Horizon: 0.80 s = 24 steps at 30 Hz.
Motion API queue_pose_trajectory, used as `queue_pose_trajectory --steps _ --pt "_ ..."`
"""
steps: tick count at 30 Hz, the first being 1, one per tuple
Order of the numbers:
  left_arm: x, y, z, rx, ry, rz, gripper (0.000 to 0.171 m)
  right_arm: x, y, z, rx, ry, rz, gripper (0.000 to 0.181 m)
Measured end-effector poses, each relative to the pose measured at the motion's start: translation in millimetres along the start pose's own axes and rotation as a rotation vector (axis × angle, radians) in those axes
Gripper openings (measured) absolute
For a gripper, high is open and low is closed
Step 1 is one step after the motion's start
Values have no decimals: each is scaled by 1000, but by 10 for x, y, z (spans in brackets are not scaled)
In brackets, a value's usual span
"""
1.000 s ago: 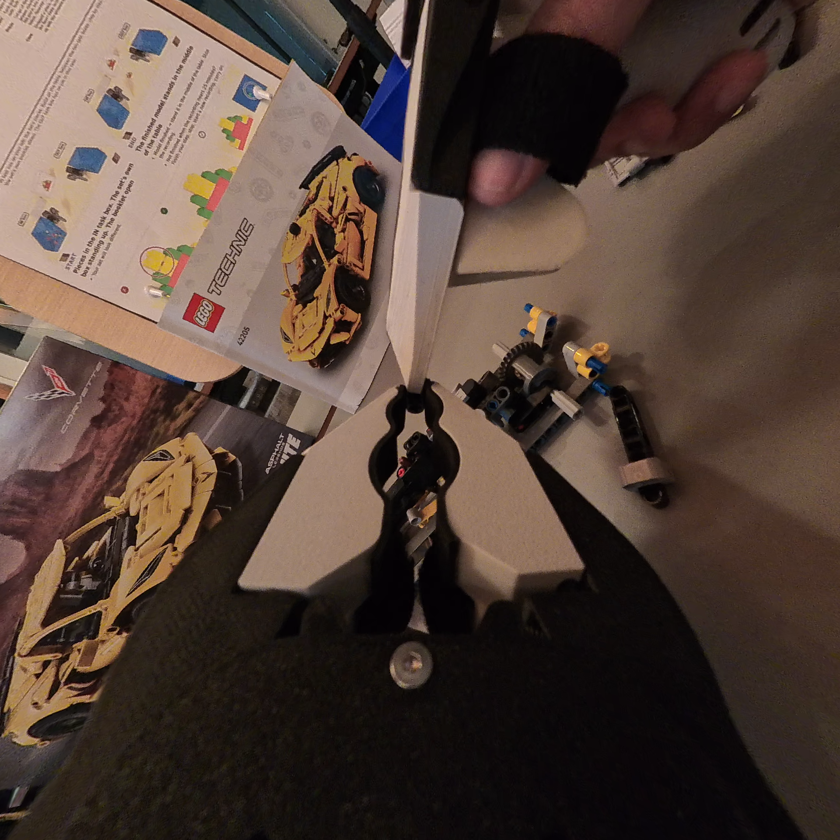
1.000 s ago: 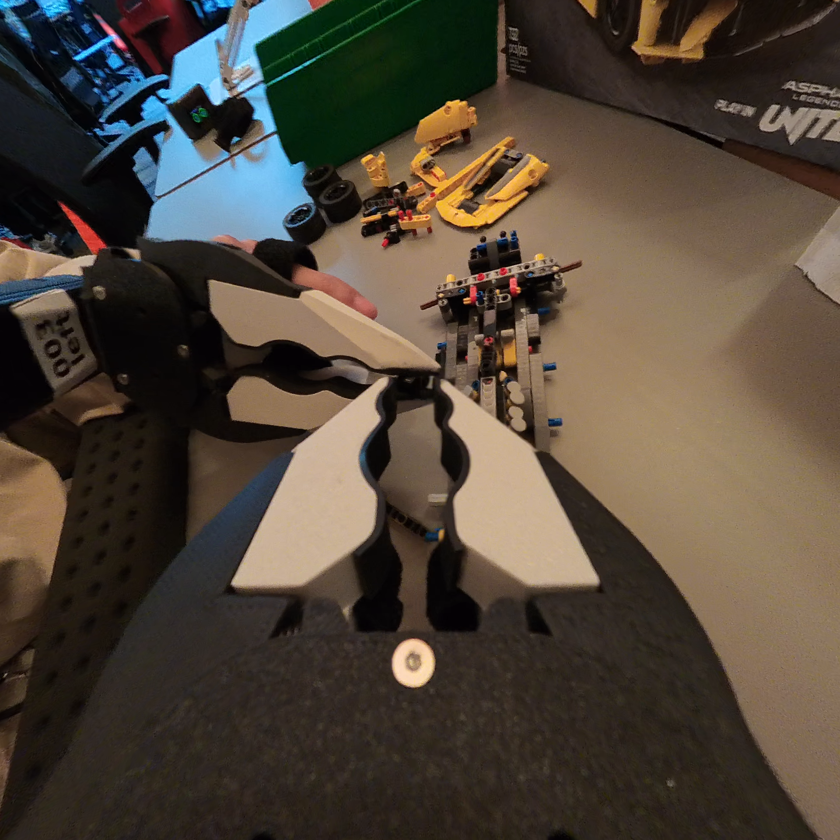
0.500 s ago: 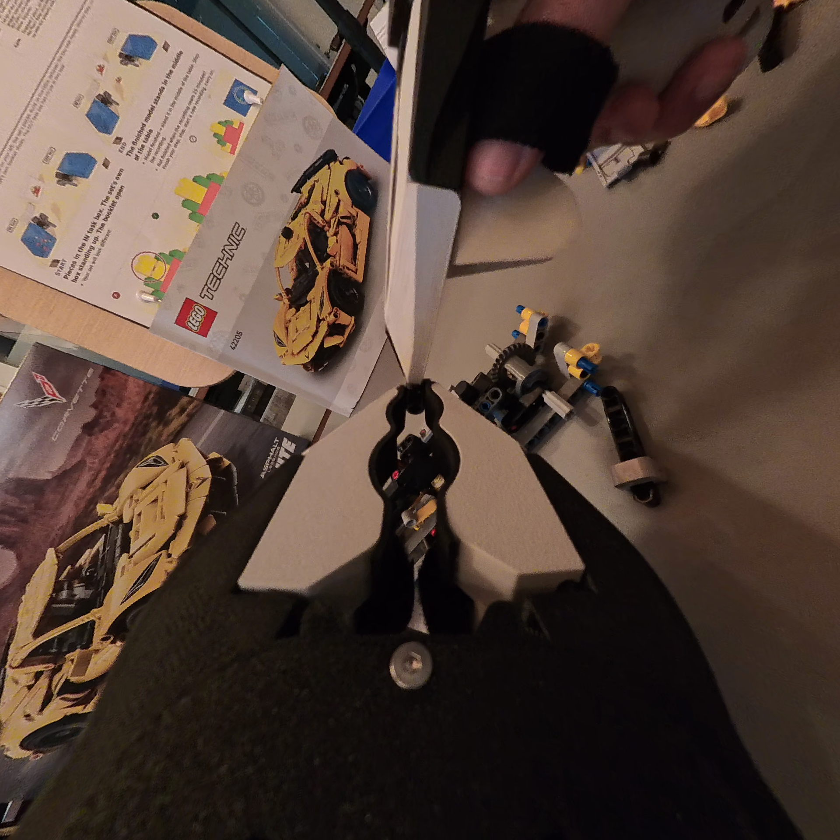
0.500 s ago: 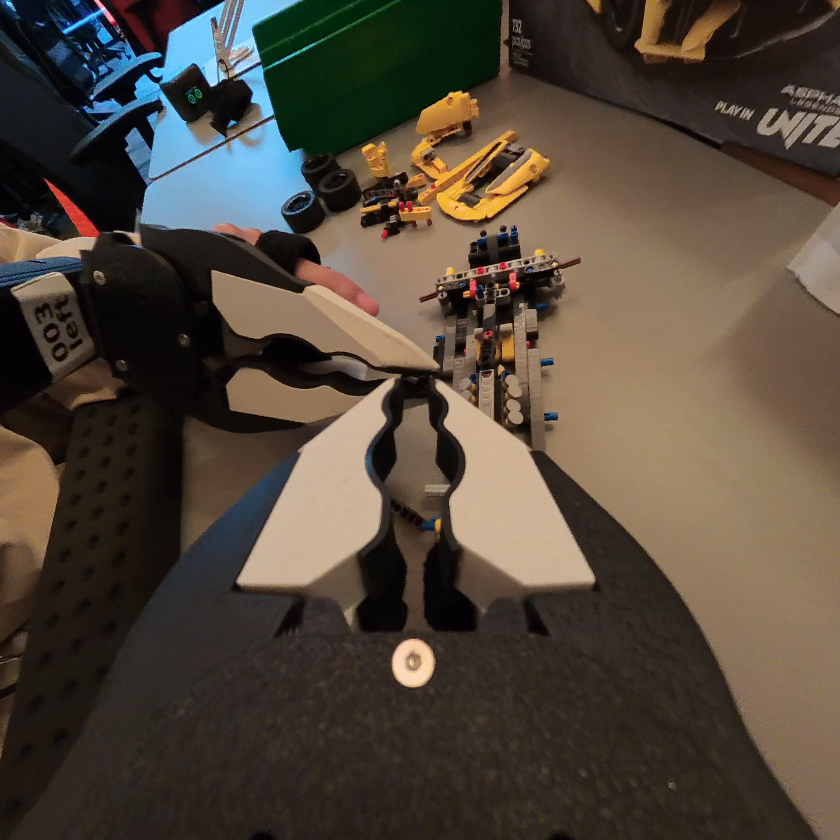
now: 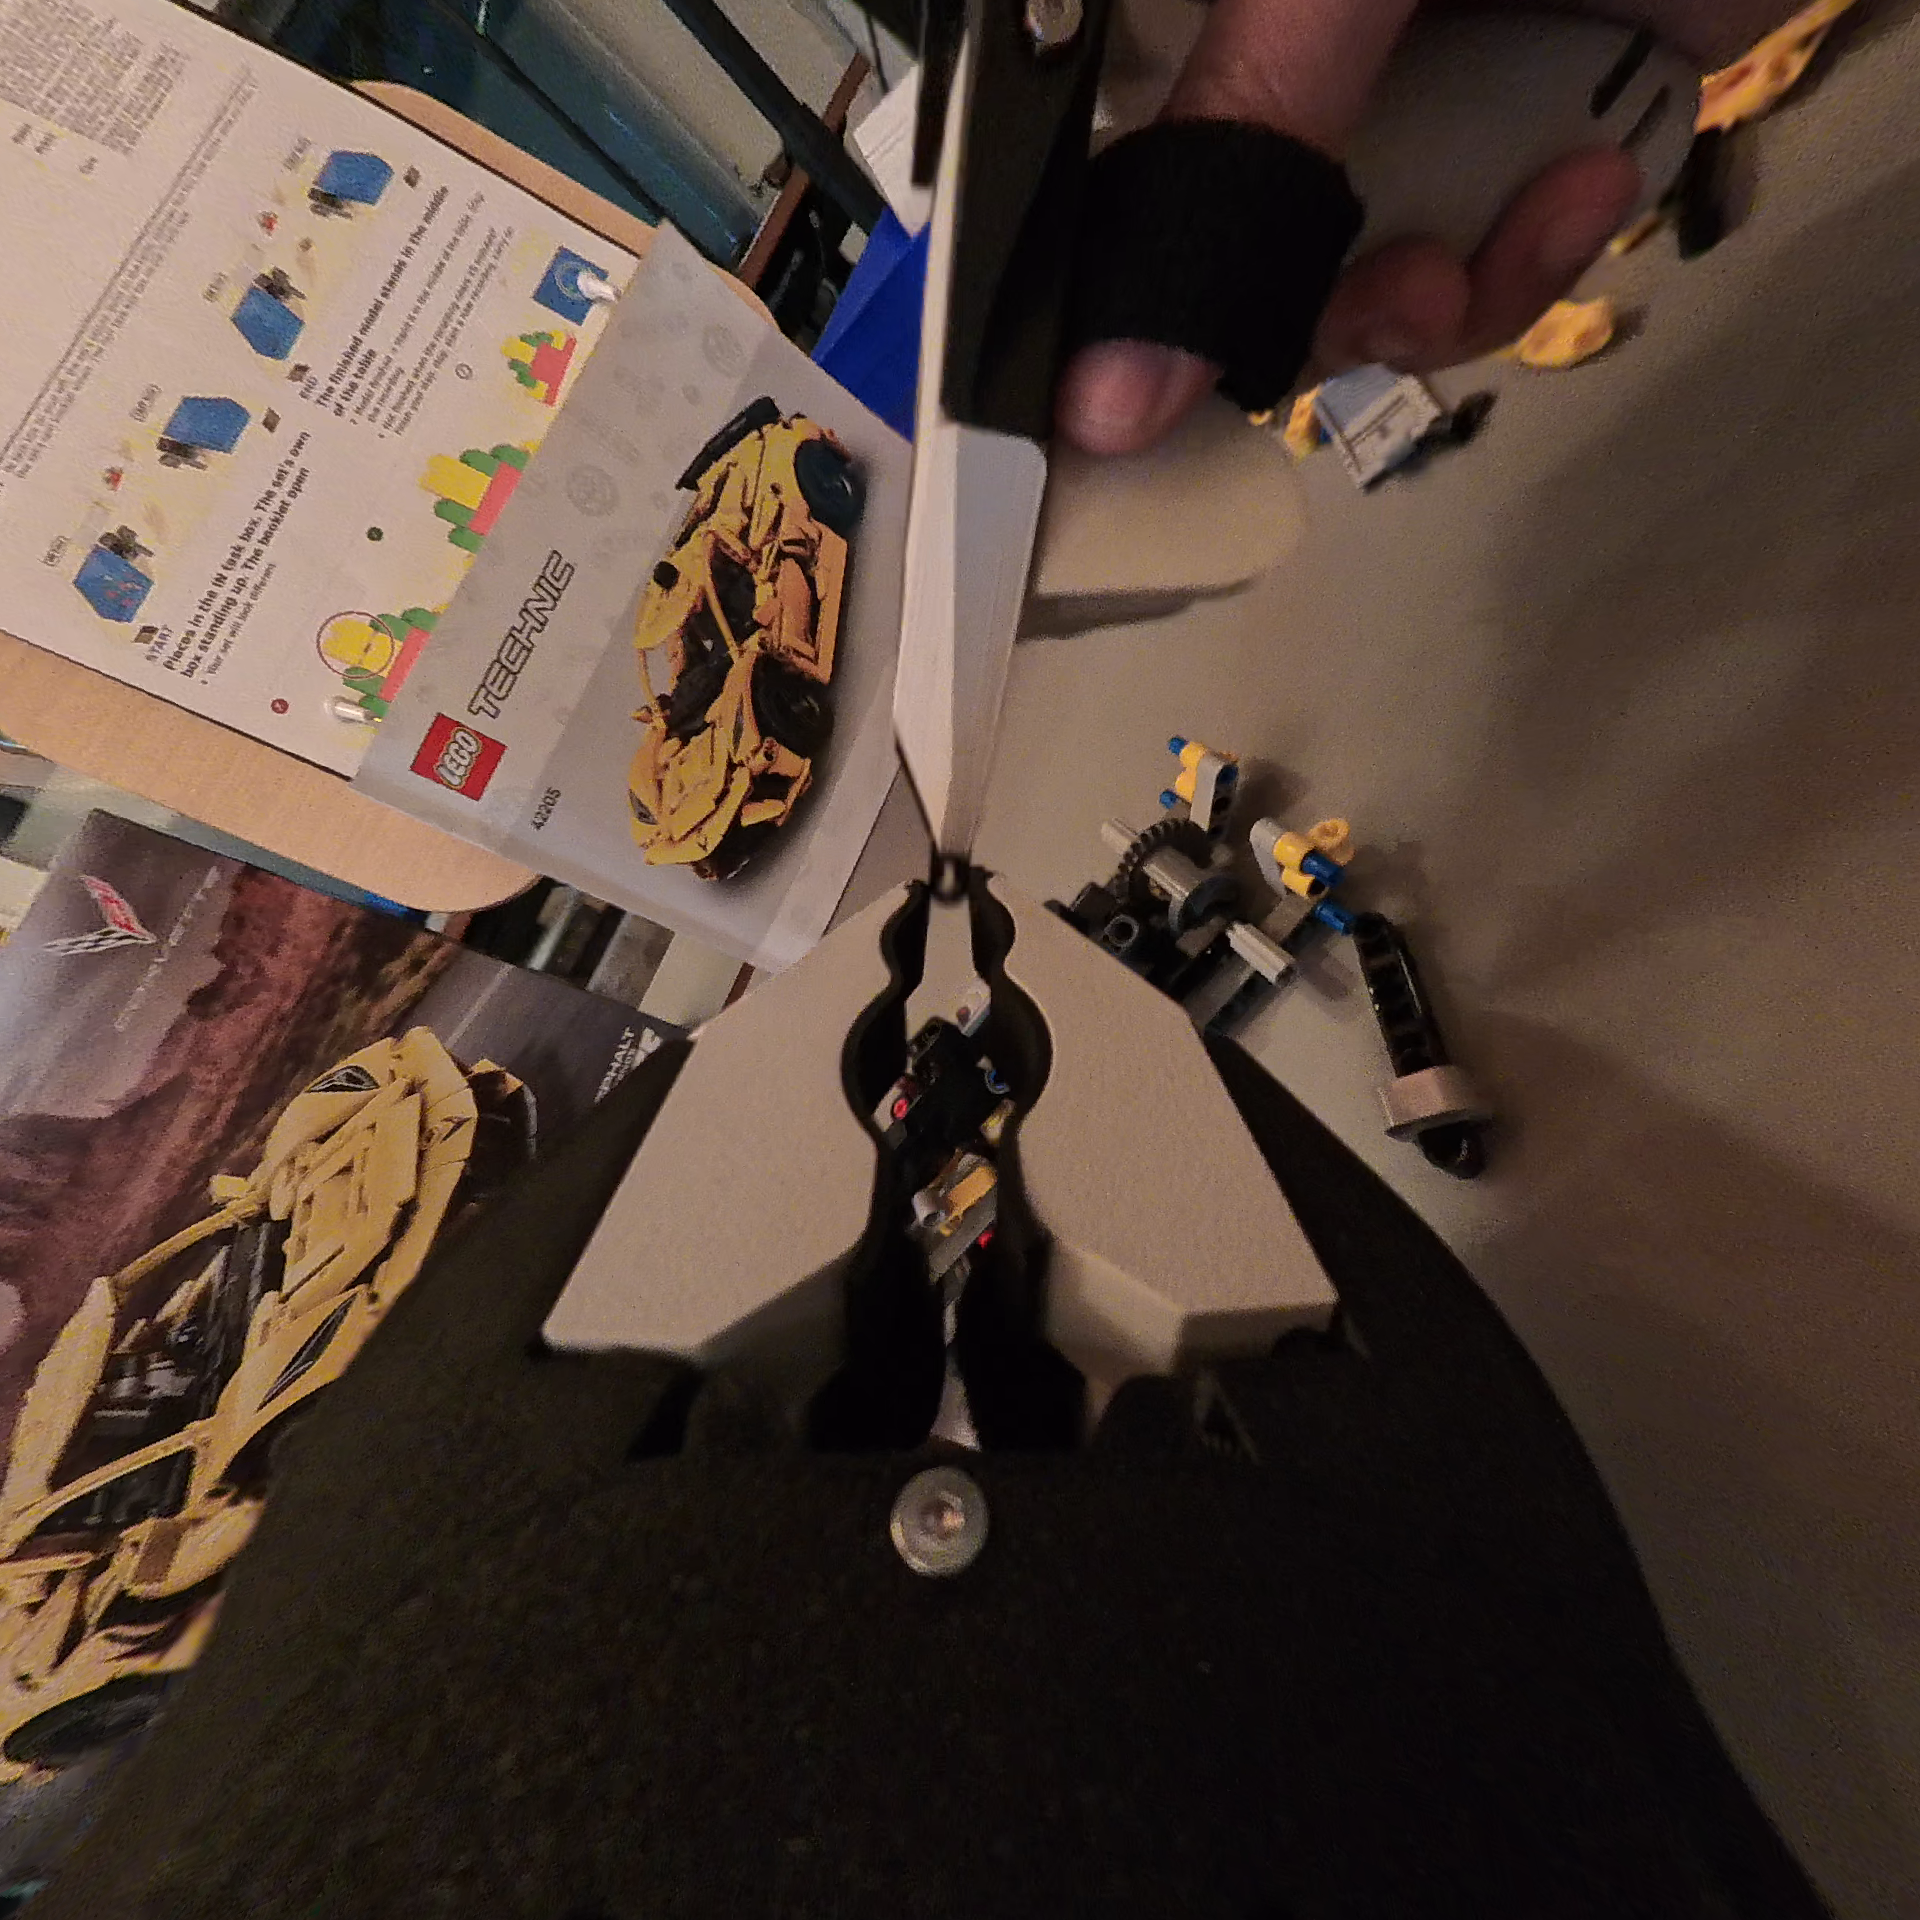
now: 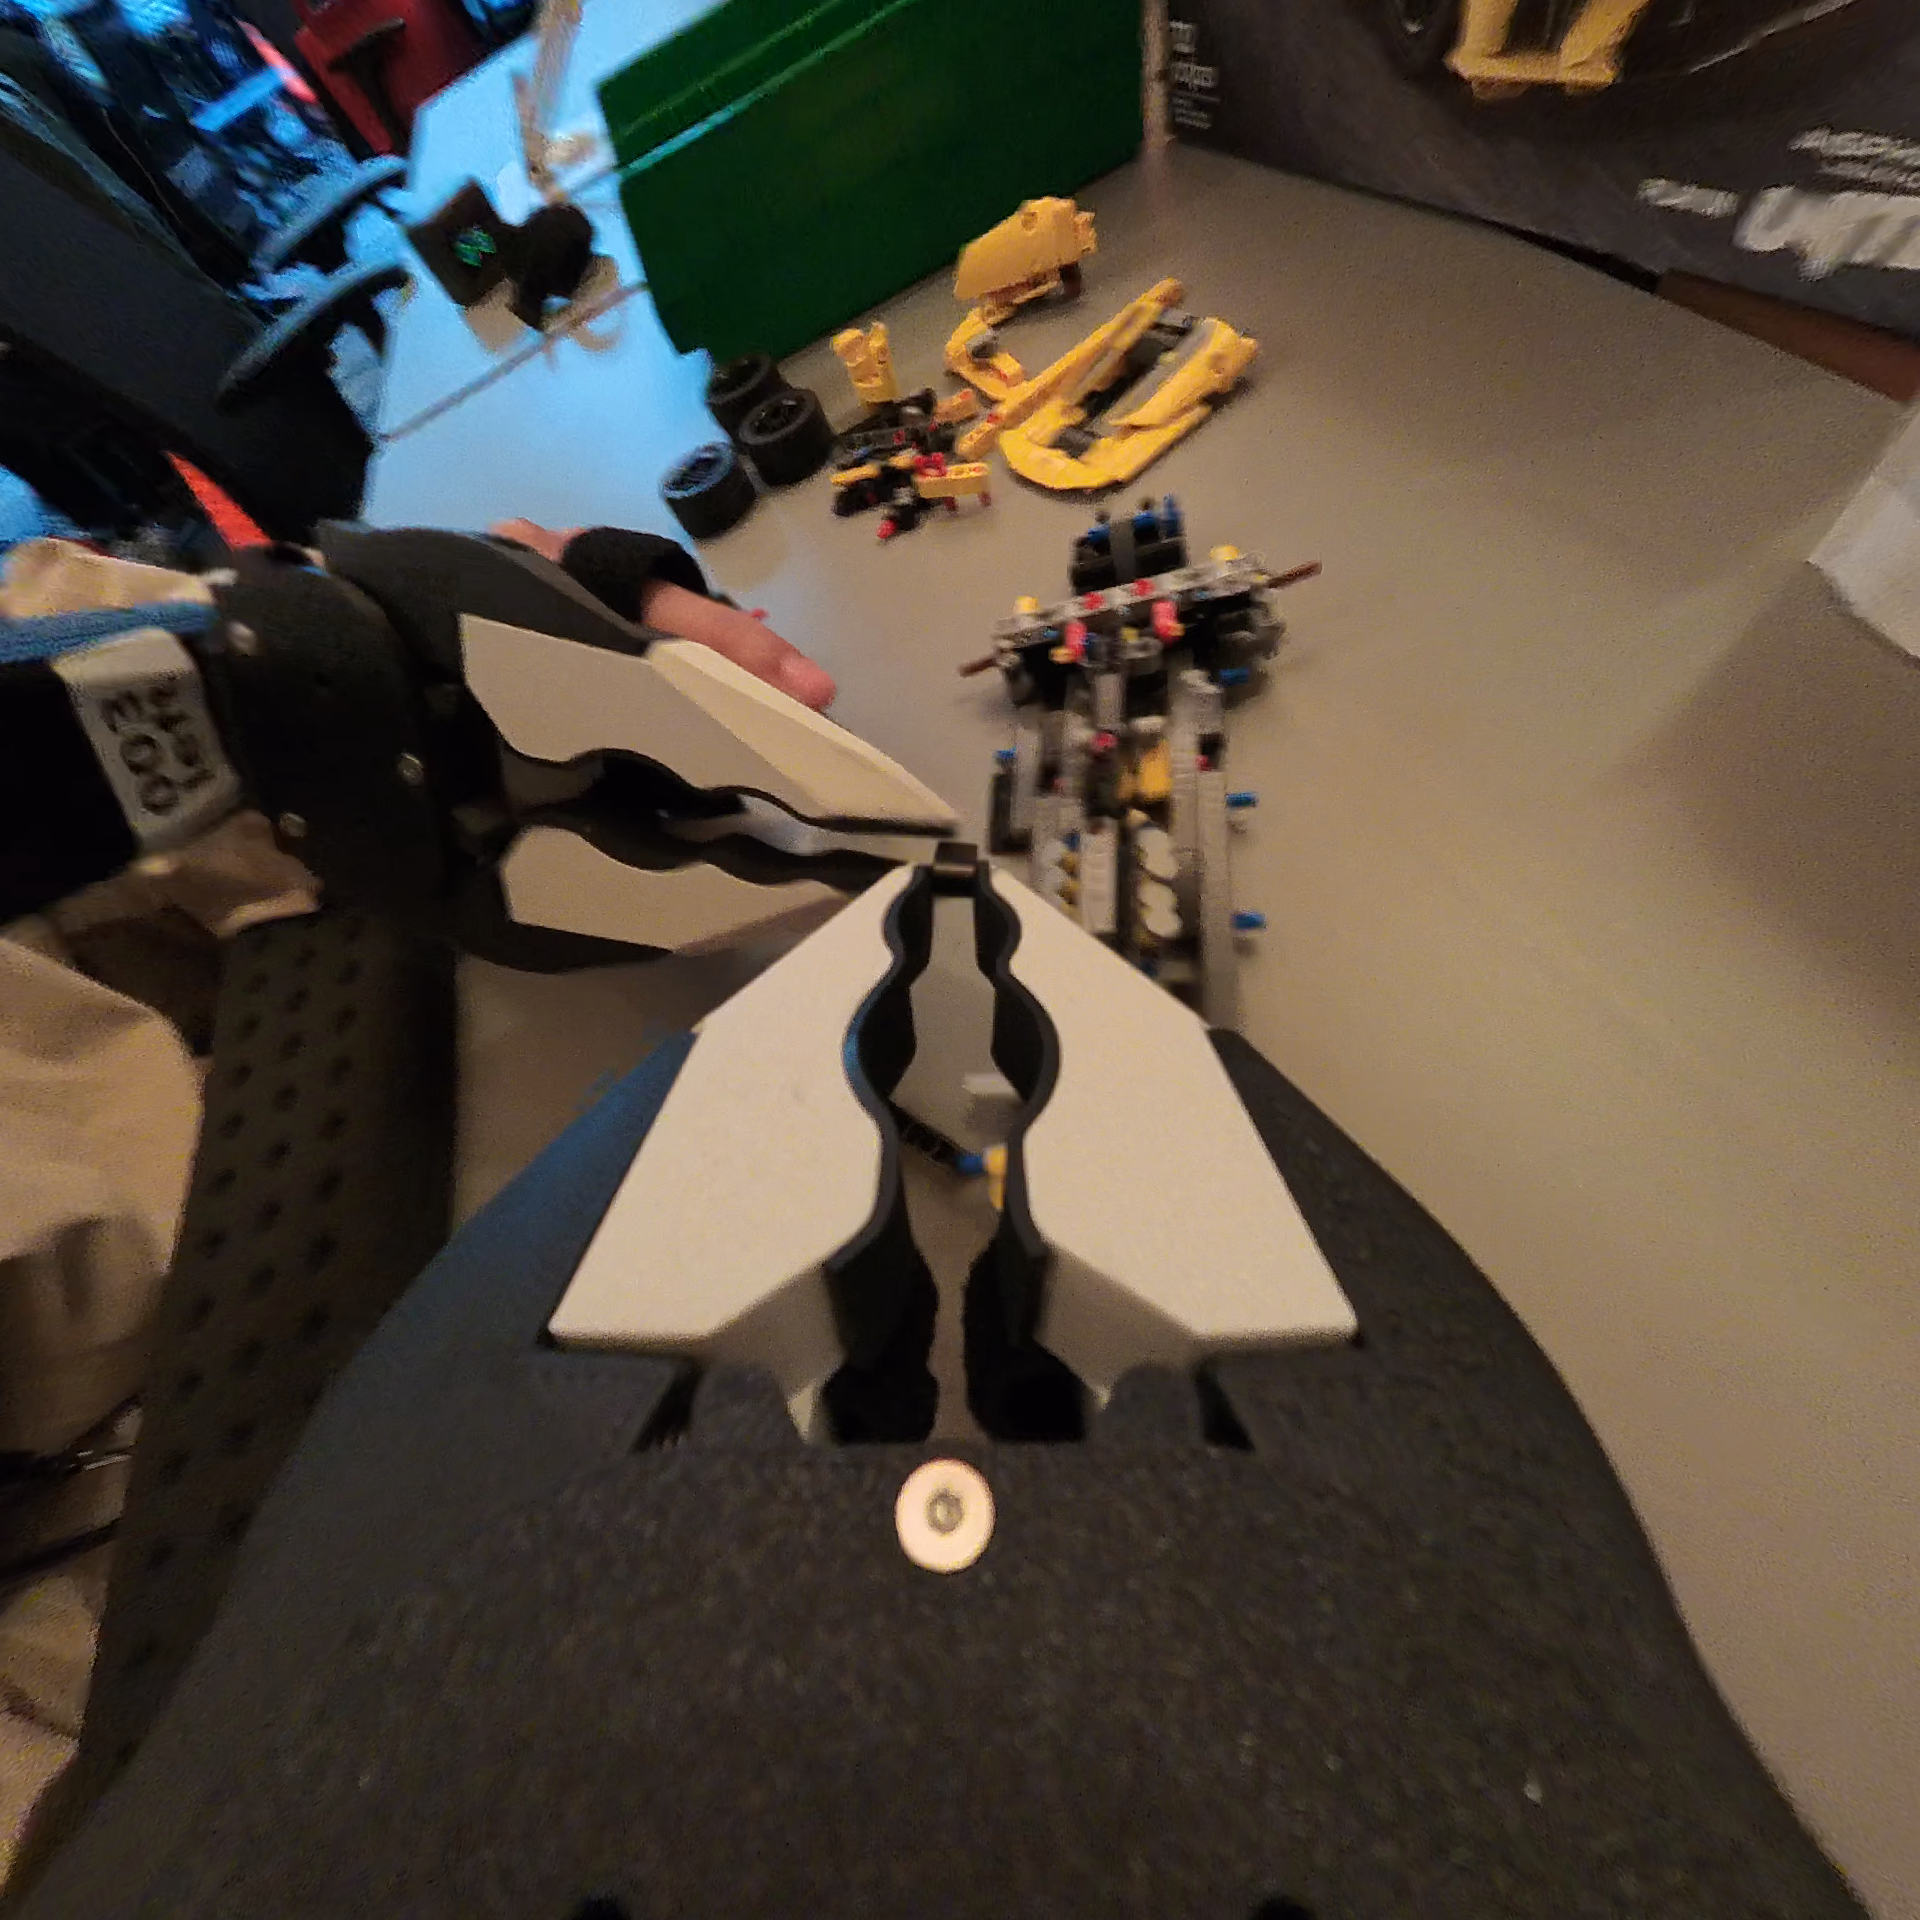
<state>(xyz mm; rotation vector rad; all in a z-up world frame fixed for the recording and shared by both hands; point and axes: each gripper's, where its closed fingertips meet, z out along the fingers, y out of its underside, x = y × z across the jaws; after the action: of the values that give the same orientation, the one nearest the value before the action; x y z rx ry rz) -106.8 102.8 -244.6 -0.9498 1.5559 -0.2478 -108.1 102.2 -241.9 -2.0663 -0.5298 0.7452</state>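
Instruction booklet (image 5: pixel 665 665) in left view; chassis (image 6: pixel 1127 758) in right.

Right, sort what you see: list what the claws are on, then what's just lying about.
At the claws: left claw, right claw, both shut on one small black plastic piece.

Lying about: grey brick-built chassis, yellow curved body panels, three black rubber wheels, grey-and-black gear assembly, grey paper instruction booklet, green box.

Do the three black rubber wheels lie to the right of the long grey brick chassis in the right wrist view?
No, the three black rubber wheels lie left of the long grey brick chassis, near the green box.
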Motion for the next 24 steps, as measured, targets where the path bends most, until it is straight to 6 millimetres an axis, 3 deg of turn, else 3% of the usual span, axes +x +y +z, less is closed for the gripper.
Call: queue_pose_trajectory --steps 3,6,8,12,15,17,20,22,24 --pt "125 130 -12 -52 161 -156 15 479 92 -461 -55 254 -24 6" --pt "440 170 -138 -91 492 -414 22 1114 404 -1341 -180 658 -27 6" --pt "593 133 -254 -100 668 -525 31 1156 709 -1690 -263 671 69 6" --pt "815 275 -277 -211 769 -548 40 1056 1230 -1963 -408 626 204 7" --pt "914 285 -263 -246 776 -527 39 1115 1254 -2012 -418 664 165 12" --pt "928 279 -252 -253 761 -503 18 1106 1089 -1932 -350 643 132 18" --pt "822 219 -195 -176 651 -367 17 928 626 -1536 -138 480 51 26" --pt "602 52 -157 -44 503 -258 17 666 295 -1174 12 299 7 33" --pt "322 -200 -204 132 333 -167 16 335 113 -864 92 87 11 43"
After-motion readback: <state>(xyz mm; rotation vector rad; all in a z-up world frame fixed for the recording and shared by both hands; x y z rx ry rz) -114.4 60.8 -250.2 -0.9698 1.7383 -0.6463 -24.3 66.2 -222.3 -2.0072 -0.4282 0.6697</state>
